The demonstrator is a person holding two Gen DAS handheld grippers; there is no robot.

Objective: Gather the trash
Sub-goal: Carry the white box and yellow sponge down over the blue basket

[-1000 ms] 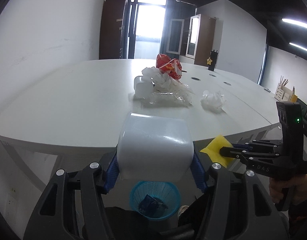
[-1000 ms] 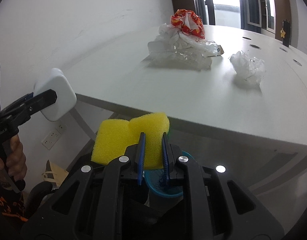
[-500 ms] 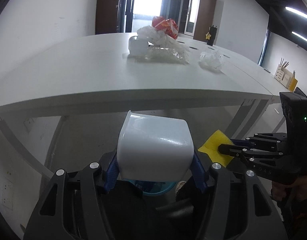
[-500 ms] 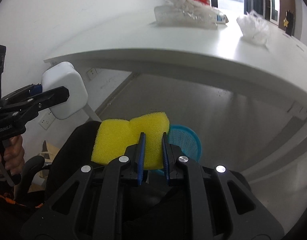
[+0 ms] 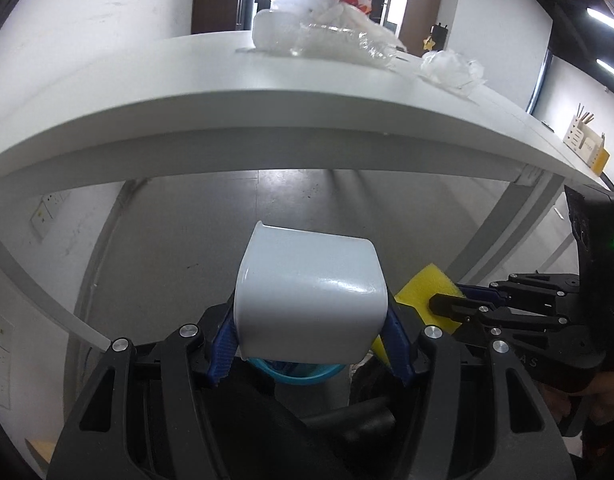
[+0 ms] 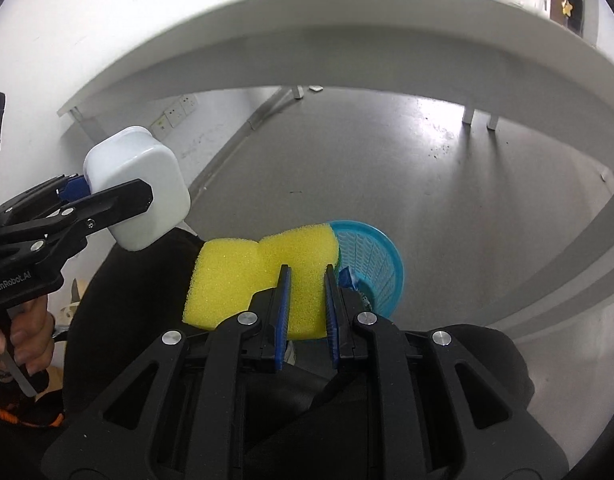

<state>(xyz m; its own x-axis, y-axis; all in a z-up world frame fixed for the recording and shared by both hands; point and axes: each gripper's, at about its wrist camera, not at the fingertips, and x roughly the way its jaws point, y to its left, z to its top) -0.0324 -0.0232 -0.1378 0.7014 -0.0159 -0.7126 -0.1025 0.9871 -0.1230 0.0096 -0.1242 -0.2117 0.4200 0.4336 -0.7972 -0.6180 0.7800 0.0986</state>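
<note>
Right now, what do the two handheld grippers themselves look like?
Both are matte black plastic frames with silver screw heads and blue ribbed pads on the fingers. The left gripper carries white GenRobot.AI lettering on its side. The right gripper has a green indicator light on its upright body.

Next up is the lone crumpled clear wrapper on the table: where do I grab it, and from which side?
Pinch the crumpled wrapper across its bunched middle, coming down from above. It sits apart from the main trash pile, with bare table around it. It has no rim or handle, so the bulk is probably the surest hold.
</note>
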